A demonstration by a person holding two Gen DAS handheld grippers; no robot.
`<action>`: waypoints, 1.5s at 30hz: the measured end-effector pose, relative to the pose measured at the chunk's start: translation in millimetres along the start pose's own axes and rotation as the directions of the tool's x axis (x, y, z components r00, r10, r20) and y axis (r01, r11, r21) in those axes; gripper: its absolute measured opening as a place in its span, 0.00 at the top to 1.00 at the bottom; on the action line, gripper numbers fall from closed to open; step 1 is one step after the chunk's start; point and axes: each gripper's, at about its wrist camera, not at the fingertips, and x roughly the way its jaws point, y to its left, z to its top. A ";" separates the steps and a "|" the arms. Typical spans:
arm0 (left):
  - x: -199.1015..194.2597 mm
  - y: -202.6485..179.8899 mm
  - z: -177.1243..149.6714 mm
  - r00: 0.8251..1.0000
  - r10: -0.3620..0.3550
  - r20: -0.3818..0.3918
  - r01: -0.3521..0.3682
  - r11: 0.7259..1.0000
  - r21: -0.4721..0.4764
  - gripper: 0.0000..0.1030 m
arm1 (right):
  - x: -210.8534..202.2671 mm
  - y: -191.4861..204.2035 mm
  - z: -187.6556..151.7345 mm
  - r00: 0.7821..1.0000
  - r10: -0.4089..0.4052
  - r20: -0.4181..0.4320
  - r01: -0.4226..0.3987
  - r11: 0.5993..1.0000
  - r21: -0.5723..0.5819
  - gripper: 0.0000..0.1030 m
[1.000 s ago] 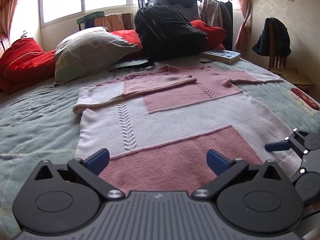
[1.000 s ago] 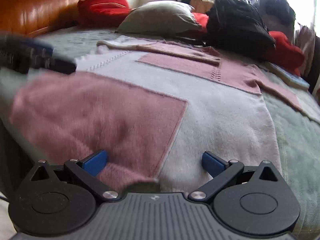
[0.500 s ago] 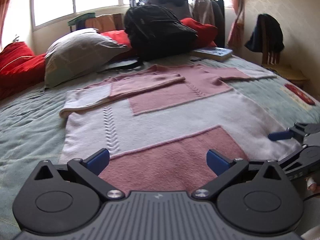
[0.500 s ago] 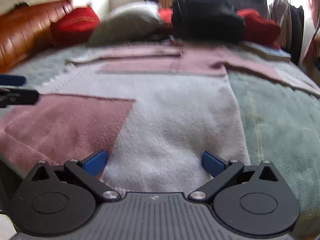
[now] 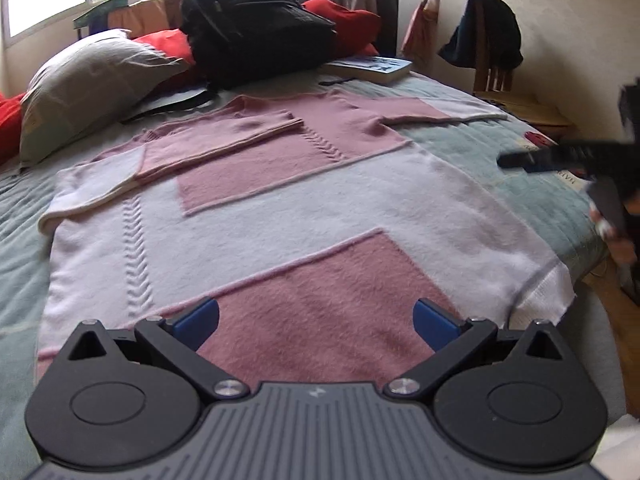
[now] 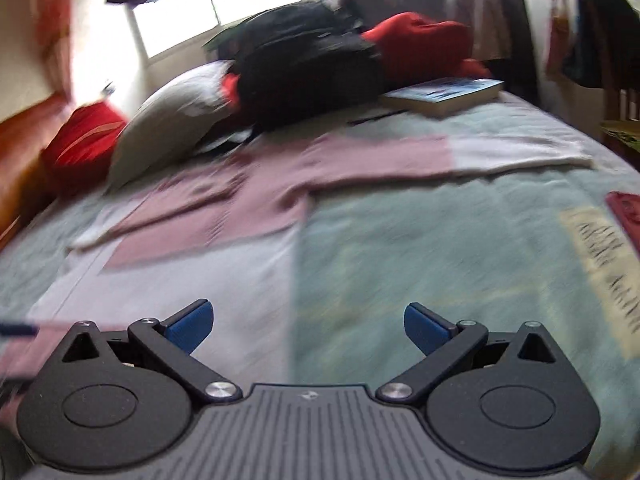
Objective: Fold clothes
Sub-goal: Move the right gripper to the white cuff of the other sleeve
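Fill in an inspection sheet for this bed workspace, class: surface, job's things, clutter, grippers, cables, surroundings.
Surface: bed with a pale green quilt, smooth.
Job's things: pink and white sweater lying flat; one sleeve folded across the chest, the other sleeve stretched out sideways.
Clutter: black backpack, grey pillow, red cushions and a book at the far end of the bed.
Grippers: left gripper open over the hem; right gripper open above the sweater's side edge, holding nothing.
Cables: nothing seen.
Surroundings: window behind the bed; wooden chair draped with dark clothing beside the wall.
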 end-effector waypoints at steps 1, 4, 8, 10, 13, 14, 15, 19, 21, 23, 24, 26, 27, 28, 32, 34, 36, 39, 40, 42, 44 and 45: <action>1.8 -1.1 2.5 1.000 0.007 -0.001 -0.007 1.000 0.008 0.01 | 4.2 -10.4 7.1 1.000 -0.013 0.006 0.013 1.000 0.015 0.00; 9.1 -2.0 8.8 0.999 0.037 -0.004 -0.037 0.999 0.028 0.01 | 17.6 -40.9 26.7 0.999 -0.035 0.030 0.033 0.997 0.064 0.00; 18.5 0.5 14.5 1.000 0.025 -0.014 -0.025 1.000 0.018 0.01 | 35.1 -86.1 48.6 0.995 -0.086 0.059 0.072 0.976 0.206 0.00; 22.0 1.5 16.4 1.000 0.012 -0.015 -0.012 1.000 0.010 0.01 | 42.6 -104.5 55.9 0.990 -0.114 0.078 0.091 0.964 0.251 0.00; 28.2 0.3 18.9 1.000 0.012 -0.019 -0.012 1.000 0.013 0.01 | 58.9 -135.4 70.0 0.990 -0.112 0.089 0.078 0.944 0.321 0.00; 29.8 0.4 19.2 1.000 0.016 -0.019 -0.016 1.000 0.013 0.01 | 63.8 -143.6 73.5 0.990 -0.104 0.097 0.065 0.937 0.343 0.00; 31.4 0.6 19.5 1.000 0.021 -0.020 -0.020 1.000 0.013 0.01 | 68.5 -152.1 76.7 0.990 -0.095 0.108 0.050 0.930 0.365 0.00; 37.5 1.8 22.1 0.999 0.022 -0.028 -0.022 1.000 0.008 0.01 | 90.5 -176.2 87.2 0.990 -0.059 0.131 0.000 0.911 0.413 0.00; 39.7 1.4 23.6 0.999 0.031 -0.030 -0.031 0.999 0.013 0.01 | 102.7 -182.4 90.3 0.992 -0.043 0.120 -0.010 0.914 0.405 0.00; 41.2 0.9 24.9 0.999 0.041 -0.029 -0.041 0.999 0.019 0.01 | 114.1 -185.7 91.8 0.993 -0.053 0.109 0.006 0.920 0.391 0.00; 42.0 1.1 25.9 0.999 0.041 -0.028 -0.041 0.999 0.019 0.01 | 118.5 -186.9 92.1 0.992 -0.060 0.110 0.013 0.924 0.382 0.00; 43.5 1.5 27.8 0.999 0.042 -0.027 -0.041 0.999 0.019 0.01 | 126.4 -188.5 93.1 0.992 -0.063 0.114 0.019 0.934 0.356 0.00; 44.3 1.7 28.8 0.999 0.043 -0.027 -0.042 0.999 0.019 0.01 | 129.9 -189.1 93.9 0.991 -0.062 0.116 0.019 0.940 0.342 0.00; 45.3 1.6 29.6 0.999 0.047 -0.027 -0.047 0.999 0.020 0.01 | 133.3 -189.9 95.1 0.991 -0.063 0.118 0.020 0.942 0.334 0.00; 50.1 0.6 32.3 0.998 0.056 -0.033 -0.055 0.998 0.024 0.01 | 143.3 -198.1 98.5 0.987 -0.048 0.151 -0.007 0.937 0.349 0.00; 52.1 -0.1 33.4 0.998 0.058 -0.034 -0.057 0.998 0.026 0.01 | 148.1 -202.4 101.7 0.986 -0.038 0.163 -0.023 0.934 0.357 0.00; 53.8 -1.8 34.2 0.997 0.061 -0.036 -0.060 0.998 0.028 0.01 | 153.4 -206.9 106.3 0.985 -0.026 0.170 -0.039 0.930 0.364 0.00; 54.6 -2.6 34.4 0.997 0.068 -0.036 -0.067 0.997 0.031 0.01 | 164.5 -213.5 116.5 0.985 -0.020 0.174 -0.046 0.930 0.366 0.00; 55.0 -2.8 34.2 0.997 0.072 -0.037 -0.070 0.997 0.032 0.01 | 168.6 -215.4 120.5 0.985 -0.023 0.171 -0.041 0.931 0.363 0.00; 56.3 -2.4 33.7 0.996 0.085 -0.040 -0.083 0.996 0.032 0.01 | 176.2 -216.9 126.4 0.986 -0.035 0.165 -0.026 0.936 0.351 0.00; 58.3 -2.0 32.5 0.993 0.106 -0.043 -0.104 0.994 0.034 0.01 | 181.9 -217.2 130.2 0.985 -0.048 0.166 -0.013 0.937 0.349 0.00; 57.9 -2.0 32.3 0.993 0.108 -0.043 -0.106 0.994 0.037 0.01 | 184.2 -217.3 132.0 0.985 -0.053 0.166 -0.008 0.937 0.348 0.00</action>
